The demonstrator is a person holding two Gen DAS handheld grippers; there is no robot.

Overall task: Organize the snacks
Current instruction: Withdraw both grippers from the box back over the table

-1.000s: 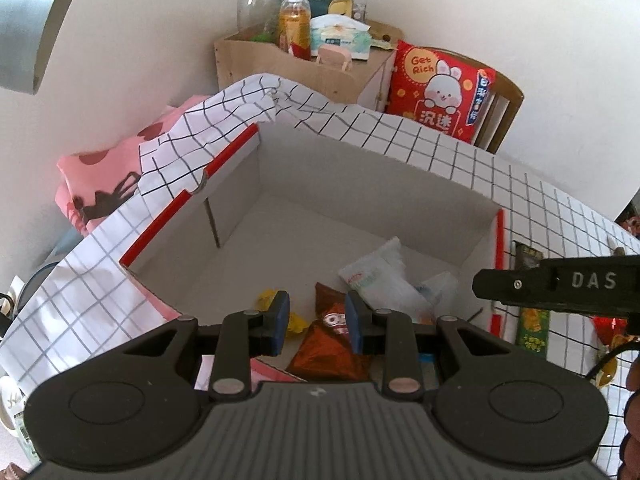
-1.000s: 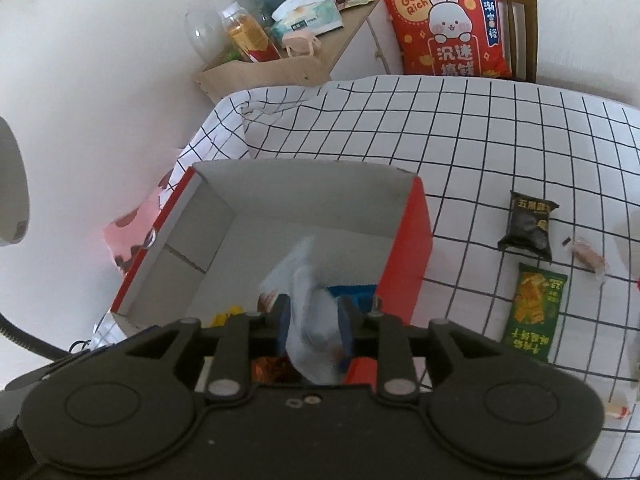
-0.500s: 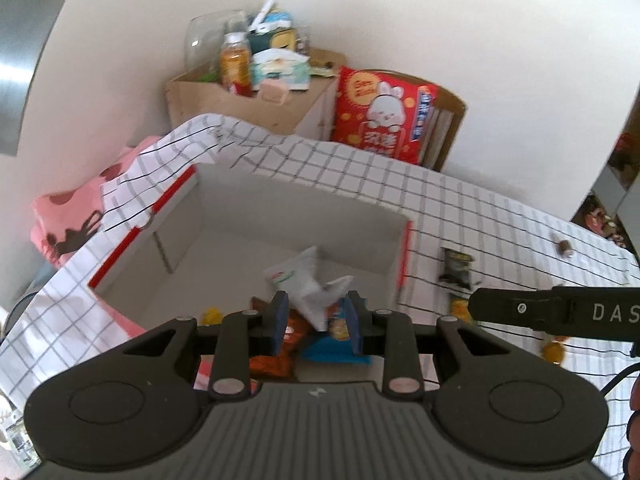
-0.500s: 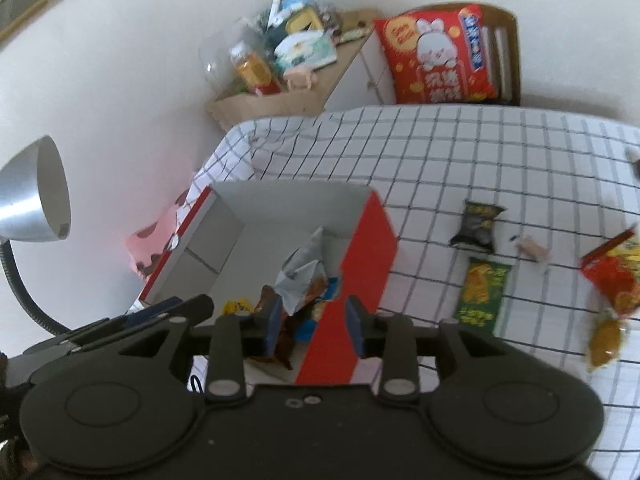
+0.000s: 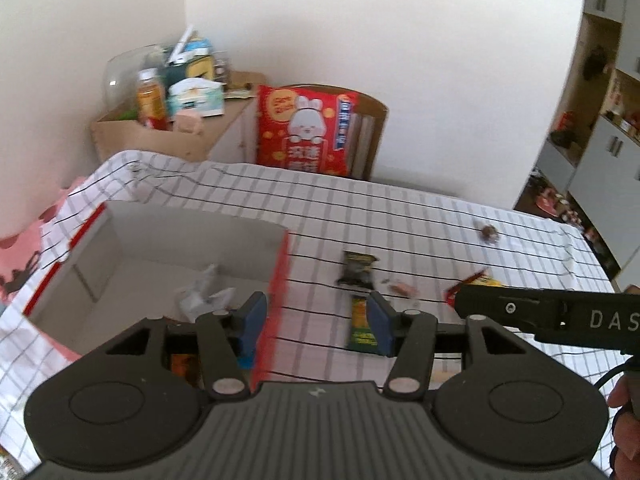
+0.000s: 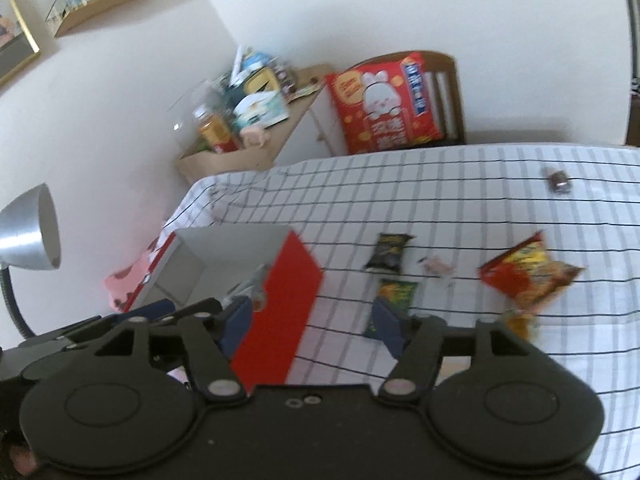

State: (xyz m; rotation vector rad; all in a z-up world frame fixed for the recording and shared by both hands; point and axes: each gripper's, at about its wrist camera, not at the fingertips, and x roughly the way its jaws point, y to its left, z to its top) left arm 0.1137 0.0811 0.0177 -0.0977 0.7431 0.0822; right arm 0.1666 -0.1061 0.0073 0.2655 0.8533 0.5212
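Checked tablecloth (image 5: 400, 216) carries red-and-white box (image 6: 280, 304) at its left end. Both tongs angled down over box's right wall. Left gripper (image 5: 316, 322): jaws just been opening, released, nothing between. Right gripper (image 6: 310, 322): jaws just been opening too, apart, empty; its side arm reads "DAS". White wrapper (image 5: 202, 294) lies inside box. Red cushion (image 5: 306, 134), rabbit picture, writing too blurred. Red-yellow packet (image 6: 528, 276), black packet (image 6: 388, 252), green packet (image 5: 362, 328), small sweet (image 6: 560, 182) loose on cloth right of box.
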